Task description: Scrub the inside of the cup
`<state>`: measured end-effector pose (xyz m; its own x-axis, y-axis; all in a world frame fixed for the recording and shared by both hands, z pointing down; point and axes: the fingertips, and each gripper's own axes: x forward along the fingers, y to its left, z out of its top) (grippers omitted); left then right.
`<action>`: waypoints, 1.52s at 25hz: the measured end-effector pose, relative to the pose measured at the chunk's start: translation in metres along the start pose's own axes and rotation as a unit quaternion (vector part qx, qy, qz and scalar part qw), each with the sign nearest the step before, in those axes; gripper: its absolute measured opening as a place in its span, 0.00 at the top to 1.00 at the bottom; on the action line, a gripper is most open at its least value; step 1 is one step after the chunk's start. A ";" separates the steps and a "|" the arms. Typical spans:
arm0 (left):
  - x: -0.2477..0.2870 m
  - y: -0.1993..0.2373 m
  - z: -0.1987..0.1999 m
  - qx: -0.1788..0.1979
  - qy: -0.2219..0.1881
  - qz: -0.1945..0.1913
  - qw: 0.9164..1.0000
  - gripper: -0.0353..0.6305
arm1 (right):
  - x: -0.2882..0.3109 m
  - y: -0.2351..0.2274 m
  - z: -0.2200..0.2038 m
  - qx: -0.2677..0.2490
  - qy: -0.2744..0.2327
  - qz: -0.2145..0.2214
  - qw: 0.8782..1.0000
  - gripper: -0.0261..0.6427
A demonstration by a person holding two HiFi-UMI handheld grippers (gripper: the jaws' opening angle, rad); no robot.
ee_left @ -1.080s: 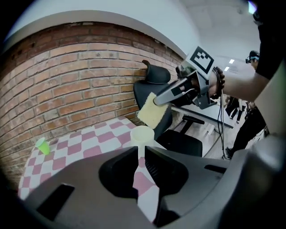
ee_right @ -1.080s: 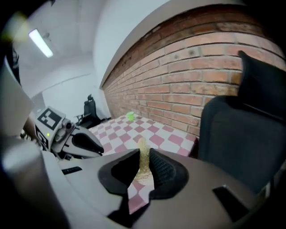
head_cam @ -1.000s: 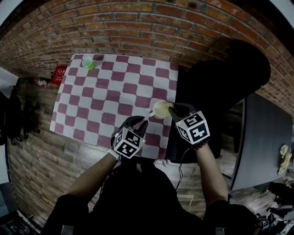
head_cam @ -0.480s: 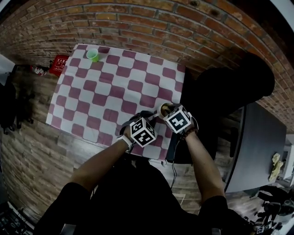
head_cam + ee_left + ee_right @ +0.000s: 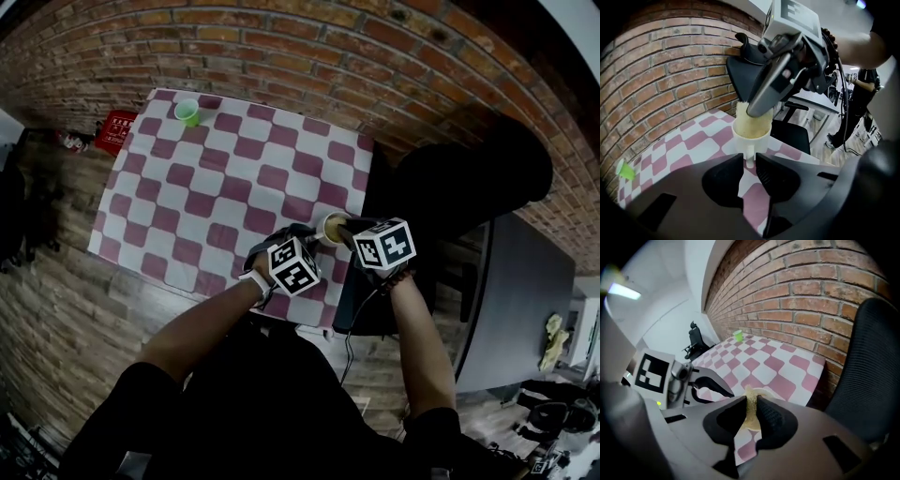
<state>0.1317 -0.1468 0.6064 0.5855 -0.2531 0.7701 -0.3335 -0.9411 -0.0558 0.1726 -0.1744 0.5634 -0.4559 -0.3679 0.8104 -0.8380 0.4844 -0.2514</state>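
Scrubbing looks under way; how clean the cup is, unknowable.

Head view: white cup at the checked table's near right corner, left gripper and right gripper meeting on it.

Left gripper view: jaws pinched on the slim handle; porous yellow sponge fills the round mouth.

Right gripper view: jaws clamp the squashed sponge.

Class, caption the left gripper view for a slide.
Left gripper holds white cup by handle; right gripper presses yellow sponge inside.
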 end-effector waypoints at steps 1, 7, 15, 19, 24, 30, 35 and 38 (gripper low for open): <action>0.000 0.000 0.000 -0.001 -0.001 -0.001 1.000 0.81 | -0.009 0.001 0.005 0.012 -0.014 0.009 1.000 0.85; -0.002 0.004 -0.001 -0.023 -0.014 -0.003 1.000 0.81 | -0.057 0.012 0.040 0.011 -0.072 0.049 0.996 0.85; 0.000 0.003 -0.007 -0.020 -0.007 -0.006 1.000 0.81 | -0.022 0.010 0.018 -0.321 0.084 -0.034 0.943 0.85; 0.005 0.002 -0.011 -0.001 0.007 -0.008 1.000 0.81 | 0.019 0.019 -0.008 -0.448 0.143 -0.009 0.883 0.85; 0.005 0.000 -0.014 0.009 0.013 -0.008 1.000 0.81 | 0.040 0.010 -0.024 -0.462 0.184 0.017 0.867 0.85; 0.004 -0.004 -0.014 0.005 0.007 -0.015 1.000 0.81 | -0.002 0.031 -0.017 -0.479 0.213 0.073 0.848 0.85; 0.004 -0.004 -0.019 -0.003 0.007 -0.016 1.000 0.81 | -0.065 0.051 0.024 -0.461 0.179 0.091 0.865 0.85; 0.004 -0.005 -0.019 -0.005 0.007 -0.015 1.000 0.81 | -0.069 0.046 0.039 -0.491 0.162 0.042 0.855 0.85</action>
<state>0.1214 -0.1391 0.6218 0.5844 -0.2216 0.7806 -0.3231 -0.9460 -0.0267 0.1533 -0.1580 0.4755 -0.2617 -0.1363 0.9555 -0.0772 0.9898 0.1201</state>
